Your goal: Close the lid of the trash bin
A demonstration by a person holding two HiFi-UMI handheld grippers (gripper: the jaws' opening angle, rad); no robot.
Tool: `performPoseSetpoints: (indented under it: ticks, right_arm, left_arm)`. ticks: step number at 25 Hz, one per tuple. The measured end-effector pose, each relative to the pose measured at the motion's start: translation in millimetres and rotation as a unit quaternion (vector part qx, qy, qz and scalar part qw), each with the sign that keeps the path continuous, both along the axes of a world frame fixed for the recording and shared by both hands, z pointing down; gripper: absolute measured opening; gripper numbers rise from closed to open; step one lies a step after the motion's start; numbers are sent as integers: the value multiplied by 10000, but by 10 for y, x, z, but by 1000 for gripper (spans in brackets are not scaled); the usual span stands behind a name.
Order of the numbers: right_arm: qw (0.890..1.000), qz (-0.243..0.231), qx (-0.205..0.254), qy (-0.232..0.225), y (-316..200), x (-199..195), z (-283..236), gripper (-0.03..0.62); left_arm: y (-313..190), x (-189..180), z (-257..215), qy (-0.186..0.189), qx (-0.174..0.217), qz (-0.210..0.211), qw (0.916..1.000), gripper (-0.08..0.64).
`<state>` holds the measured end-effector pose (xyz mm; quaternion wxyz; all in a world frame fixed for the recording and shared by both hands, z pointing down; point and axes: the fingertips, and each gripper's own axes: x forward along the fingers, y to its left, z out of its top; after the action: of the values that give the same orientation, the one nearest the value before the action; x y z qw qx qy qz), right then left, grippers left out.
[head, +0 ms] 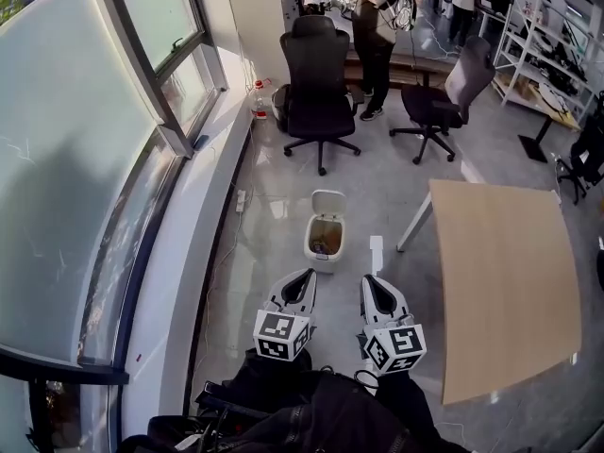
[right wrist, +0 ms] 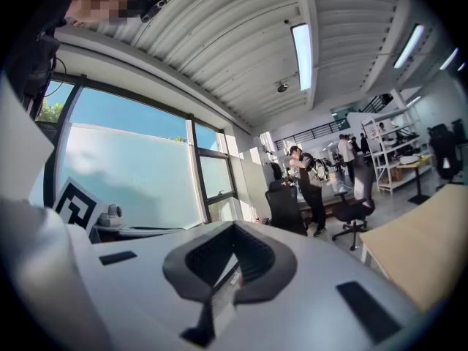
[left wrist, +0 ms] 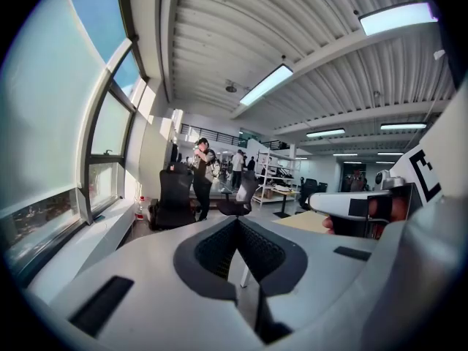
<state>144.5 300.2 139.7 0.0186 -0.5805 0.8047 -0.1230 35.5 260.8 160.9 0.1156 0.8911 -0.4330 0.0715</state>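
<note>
In the head view a small white trash bin (head: 325,249) stands on the grey floor, its lid (head: 327,203) tipped up and back, and the inside shows brown. Both grippers hang side by side just short of it and apart from it. My left gripper (head: 308,274) points at the bin's near left, its jaws together and empty. My right gripper (head: 370,281) is at the near right, also shut and empty. The left gripper view shows my left gripper's (left wrist: 235,221) tips meeting, and in the right gripper view the right gripper's (right wrist: 234,225) do too. The bin shows in neither gripper view.
A light wooden table (head: 510,291) stands to the right, its leg close to the bin. A white flat object (head: 376,253) lies on the floor beside the bin. A window wall and sill (head: 203,187) run along the left. Farther off are two black office chairs (head: 318,83), a standing person (head: 376,26) and shelves (head: 552,55).
</note>
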Motion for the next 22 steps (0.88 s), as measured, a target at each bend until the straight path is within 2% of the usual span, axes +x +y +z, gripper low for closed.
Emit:
performPoseSetpoints:
  ticks: [6, 9, 12, 22]
  right_arm:
    - [9999, -24, -95, 130, -406, -71, 92, 5]
    - [9992, 72, -128, 377, -714, -75, 120, 5]
    - [9988, 110, -182, 438, -1095, -130, 158, 5]
    - [9960, -21, -669, 593, -2069, -475, 504, 5]
  left_arm:
    - [-464, 2, 96, 62, -53, 75, 9999, 2]
    - [-809, 28, 116, 129, -47, 169, 9998, 2]
    - [-1190, -14, 162, 95, -72, 261, 9996, 2]
    - [-2041, -269, 665, 37, -670, 364, 9971, 2]
